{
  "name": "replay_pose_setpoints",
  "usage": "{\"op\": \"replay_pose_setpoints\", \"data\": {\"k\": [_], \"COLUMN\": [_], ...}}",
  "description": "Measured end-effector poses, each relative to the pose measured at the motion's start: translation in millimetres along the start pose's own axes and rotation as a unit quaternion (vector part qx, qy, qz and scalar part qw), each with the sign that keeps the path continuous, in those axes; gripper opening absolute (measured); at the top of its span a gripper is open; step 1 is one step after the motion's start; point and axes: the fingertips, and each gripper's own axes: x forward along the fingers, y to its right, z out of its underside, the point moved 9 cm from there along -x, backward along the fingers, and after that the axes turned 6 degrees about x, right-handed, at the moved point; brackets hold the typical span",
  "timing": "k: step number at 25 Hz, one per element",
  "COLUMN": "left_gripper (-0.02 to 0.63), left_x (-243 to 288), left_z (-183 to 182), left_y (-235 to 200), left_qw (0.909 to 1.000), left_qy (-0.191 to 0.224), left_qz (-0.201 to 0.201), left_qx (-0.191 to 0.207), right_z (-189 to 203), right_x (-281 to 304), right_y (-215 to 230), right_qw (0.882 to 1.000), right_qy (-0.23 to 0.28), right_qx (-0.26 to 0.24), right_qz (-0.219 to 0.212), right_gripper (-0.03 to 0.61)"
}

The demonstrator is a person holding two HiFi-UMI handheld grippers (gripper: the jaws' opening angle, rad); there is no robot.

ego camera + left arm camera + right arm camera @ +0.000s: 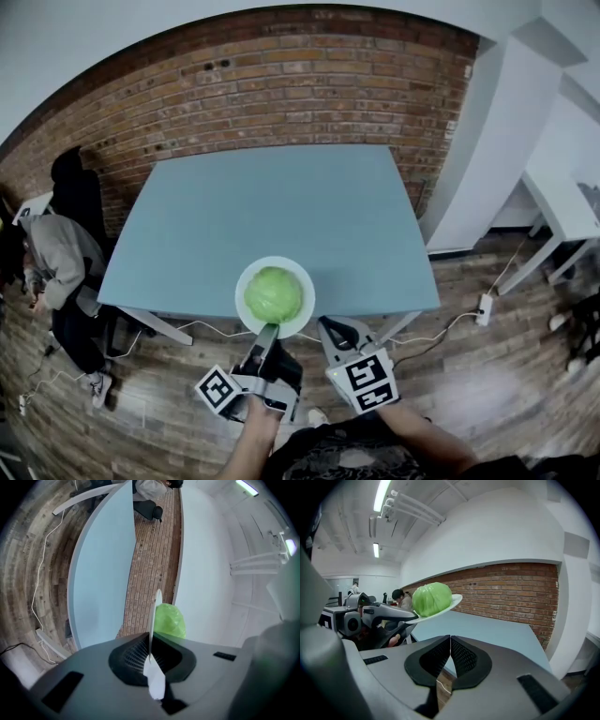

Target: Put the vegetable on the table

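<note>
A green cabbage (274, 293) lies on a white plate (242, 298), which is held in the air over the near edge of the light-blue table (281, 206). My left gripper (269, 330) is shut on the plate's near rim. In the left gripper view the plate (153, 616) shows edge-on between the jaws (150, 651), with the cabbage (169, 620) to its right. My right gripper (330, 328) hangs beside it to the right, shut and holding nothing. The right gripper view shows its closed jaws (450, 641), and beyond them the cabbage (431, 598) on the tilted plate (452, 603).
A brick wall (281, 84) runs behind the table. A person in a grey top (56, 253) sits at the left. White cables and a power strip (484, 307) lie on the wood floor near the table's right leg. Another white table (562, 206) stands at the far right.
</note>
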Motion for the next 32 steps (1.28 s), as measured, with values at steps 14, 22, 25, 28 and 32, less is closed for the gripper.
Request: {"op": "replay_pose_setpoints", "data": {"k": [14, 22, 25, 28, 32], "left_gripper": [0.009, 0.009, 0.009, 0.009, 0.009], "left_x": [11.1, 32.2, 45.1, 61.8, 84.6], "left_z": [-3.5, -7.8, -8.8, -8.0, -7.5], "left_y": [-5.7, -14.1, -17.4, -22.7, -30.0], "left_qw": [0.9999, 0.9999, 0.9999, 0.9998, 0.9999], "left_qy": [-0.004, 0.005, 0.011, 0.012, 0.009], "left_qz": [-0.009, -0.009, -0.01, -0.01, -0.011], "left_qx": [-0.003, 0.001, -0.004, -0.009, -0.007], "right_z": [-0.3, -8.8, -15.4, -18.5, -21.4], "right_x": [4.6, 29.0, 38.0, 47.1, 59.8], "right_y": [15.8, 34.3, 45.4, 59.5, 77.6], "right_qw": [1.0, 1.0, 1.0, 1.0, 1.0], "right_qy": [0.011, 0.018, 0.018, 0.019, 0.02], "right_qx": [0.012, 0.005, -0.001, -0.002, 0.003], "right_qz": [0.013, -0.002, -0.004, -0.005, -0.007], "right_gripper": [0.009, 0.009, 0.009, 0.009, 0.009]}}
